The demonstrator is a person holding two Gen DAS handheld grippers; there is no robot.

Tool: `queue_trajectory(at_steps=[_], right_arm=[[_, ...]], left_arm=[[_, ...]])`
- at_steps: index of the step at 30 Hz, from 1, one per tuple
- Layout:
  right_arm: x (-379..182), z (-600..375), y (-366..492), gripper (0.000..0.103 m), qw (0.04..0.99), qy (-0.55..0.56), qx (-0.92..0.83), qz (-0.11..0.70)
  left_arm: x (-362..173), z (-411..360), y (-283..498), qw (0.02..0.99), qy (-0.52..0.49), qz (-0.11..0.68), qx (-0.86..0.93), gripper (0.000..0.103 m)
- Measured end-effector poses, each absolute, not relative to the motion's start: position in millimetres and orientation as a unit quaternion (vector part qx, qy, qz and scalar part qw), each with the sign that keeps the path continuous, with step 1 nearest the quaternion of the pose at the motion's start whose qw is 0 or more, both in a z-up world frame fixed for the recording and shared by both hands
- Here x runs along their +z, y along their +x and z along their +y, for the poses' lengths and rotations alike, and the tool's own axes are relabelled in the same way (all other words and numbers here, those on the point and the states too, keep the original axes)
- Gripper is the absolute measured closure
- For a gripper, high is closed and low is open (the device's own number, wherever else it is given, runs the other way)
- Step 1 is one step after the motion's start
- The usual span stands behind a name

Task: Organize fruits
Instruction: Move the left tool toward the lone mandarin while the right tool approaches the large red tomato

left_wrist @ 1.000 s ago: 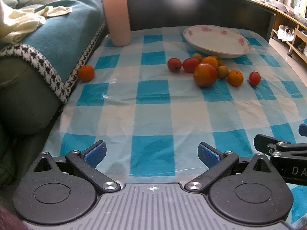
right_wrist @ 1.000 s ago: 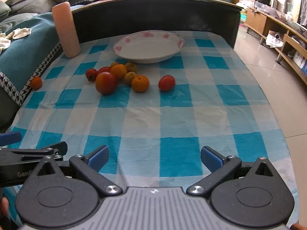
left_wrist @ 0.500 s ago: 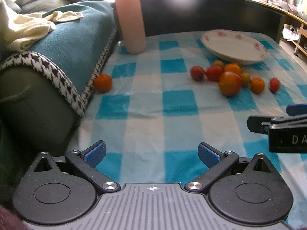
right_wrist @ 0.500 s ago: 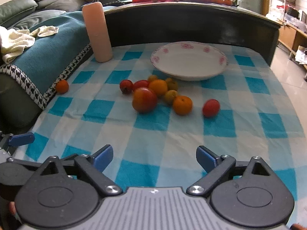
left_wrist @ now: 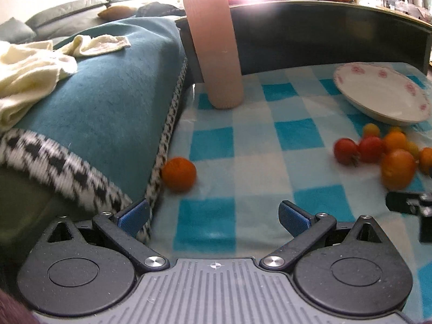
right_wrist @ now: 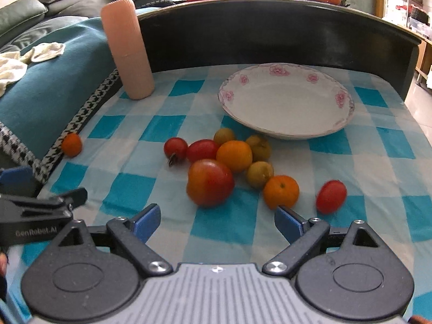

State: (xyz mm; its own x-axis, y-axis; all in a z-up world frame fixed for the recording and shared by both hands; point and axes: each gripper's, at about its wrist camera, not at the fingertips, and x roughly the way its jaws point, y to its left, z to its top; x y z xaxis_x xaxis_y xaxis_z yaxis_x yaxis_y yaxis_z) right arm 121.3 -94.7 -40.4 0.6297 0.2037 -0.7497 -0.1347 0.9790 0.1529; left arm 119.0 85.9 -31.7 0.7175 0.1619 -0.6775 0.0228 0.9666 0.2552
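Left wrist view: your left gripper [left_wrist: 214, 212] has its jaws spread wide and holds nothing. A lone orange fruit [left_wrist: 179, 174] lies just ahead of the jaws and a little left of their midline, on the checked cloth [left_wrist: 253, 135] and touching the houndstooth edge of the teal blanket [left_wrist: 108, 124]. The pink cylinder [left_wrist: 216, 48] stands upright beyond it. The flowered plate [left_wrist: 383, 94] and the fruit cluster [left_wrist: 378, 154] sit well to the right. The step in hand appears to be the reach for this stray fruit; the next move calls for centring it between the jaws, clear of the blanket hem, before closing.

Right wrist view: your right gripper [right_wrist: 217, 220] also has its jaws wide apart and empty. The large tomato [right_wrist: 210, 182] lies just ahead, between the jaw lines; a small orange [right_wrist: 281, 191] sits just past the right fingertip, and a red oval tomato [right_wrist: 331, 196] lies further right. The plate [right_wrist: 286, 102] is empty, so no fruit looks sorted yet. Take one fruit only, gently, since round fruit may roll.
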Motion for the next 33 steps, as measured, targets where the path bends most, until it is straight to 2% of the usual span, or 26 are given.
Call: queue_trajectory(at_steps=[9,19,27,33], right_arm=[[-51,-88,129,0.000,0.911,0.032,0.100,0.400],[-56,-87,128,0.000,0.914,0.027,0.106,0.391],[-56,-90,125,0.000,0.915,0.030,0.111,0.387],[-55,-92,125,0.000,0.917,0.041,0.109,0.383]], left_arm=[[-47,78,121,0.923,0.190,0.334,0.035,0.000],[-35,71,106,0.933,0.193,0.305,-0.006,0.000],[-42,55,88,0.920,0.219,0.321,-0.054,0.000],[-37,67,121,0.928,0.191,0.321,-0.024,0.000]])
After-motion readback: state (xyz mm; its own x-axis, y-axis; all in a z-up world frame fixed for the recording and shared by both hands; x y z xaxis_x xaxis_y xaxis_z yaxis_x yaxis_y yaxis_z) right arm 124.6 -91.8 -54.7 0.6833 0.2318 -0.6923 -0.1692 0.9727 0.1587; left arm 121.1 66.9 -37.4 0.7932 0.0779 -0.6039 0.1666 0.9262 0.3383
